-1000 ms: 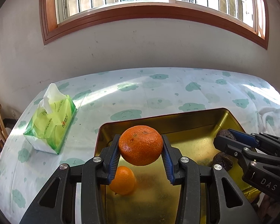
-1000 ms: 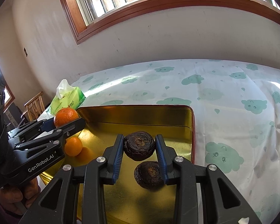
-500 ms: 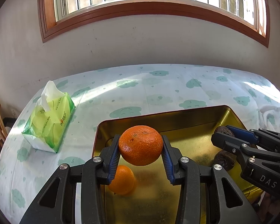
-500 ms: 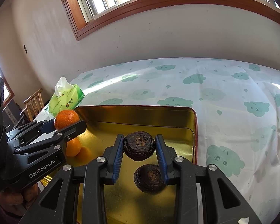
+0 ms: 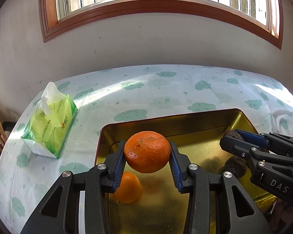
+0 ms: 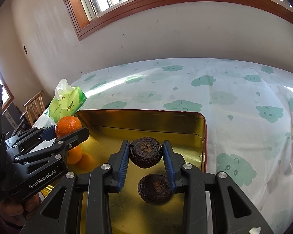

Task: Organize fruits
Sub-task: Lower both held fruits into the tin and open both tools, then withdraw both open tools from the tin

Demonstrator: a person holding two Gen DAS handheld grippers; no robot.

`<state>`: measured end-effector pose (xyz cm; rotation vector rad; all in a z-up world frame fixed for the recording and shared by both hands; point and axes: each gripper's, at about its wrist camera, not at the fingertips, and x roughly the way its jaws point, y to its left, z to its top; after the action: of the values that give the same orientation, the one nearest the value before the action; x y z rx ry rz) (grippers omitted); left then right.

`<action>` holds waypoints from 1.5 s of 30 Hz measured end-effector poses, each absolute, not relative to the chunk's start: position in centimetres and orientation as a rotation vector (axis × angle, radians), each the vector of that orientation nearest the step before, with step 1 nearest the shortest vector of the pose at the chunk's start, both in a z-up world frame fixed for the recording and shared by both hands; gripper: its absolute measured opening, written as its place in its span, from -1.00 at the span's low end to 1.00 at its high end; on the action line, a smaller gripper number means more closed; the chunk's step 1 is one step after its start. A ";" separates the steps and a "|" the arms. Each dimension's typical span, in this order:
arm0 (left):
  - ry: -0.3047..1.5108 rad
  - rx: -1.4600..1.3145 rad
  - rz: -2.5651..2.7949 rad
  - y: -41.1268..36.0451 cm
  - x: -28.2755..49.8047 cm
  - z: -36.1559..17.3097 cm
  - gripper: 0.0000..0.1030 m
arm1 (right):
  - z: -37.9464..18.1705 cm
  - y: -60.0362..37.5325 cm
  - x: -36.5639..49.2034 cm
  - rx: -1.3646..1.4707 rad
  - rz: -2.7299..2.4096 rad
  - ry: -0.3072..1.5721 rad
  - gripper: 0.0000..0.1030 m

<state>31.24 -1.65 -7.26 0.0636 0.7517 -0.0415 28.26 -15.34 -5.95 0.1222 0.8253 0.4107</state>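
While both grippers hang above the tray, the left gripper clamps an orange over a second orange, and the right gripper pinches a dark fruit above its twin, likely sorting like with like.

My left gripper: clamped on an orange. My right gripper: clamped on a dark fruit.
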 end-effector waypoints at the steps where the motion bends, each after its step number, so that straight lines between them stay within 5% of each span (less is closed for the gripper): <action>1: 0.753 0.064 -0.042 -1.7 31.3 -7.3 -0.18 | -6.0 -15.3 28.3 0.122 0.411 0.827 -0.38; 17: 0.756 0.064 -0.043 -1.6 31.3 -7.4 -0.11 | -6.1 -15.1 28.5 0.112 0.410 0.835 -0.34; 22: 0.732 0.077 -0.023 -1.7 30.9 -7.0 0.32 | -6.1 -15.1 28.5 0.112 0.411 0.836 -0.34; 45: 0.640 0.055 0.018 -0.6 26.2 -3.2 0.45 | -1.3 -17.4 19.5 0.157 0.497 0.681 -0.23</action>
<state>26.25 -0.61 -3.16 0.0549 0.6400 0.0184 19.53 -17.41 -1.29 0.1568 0.6813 0.4975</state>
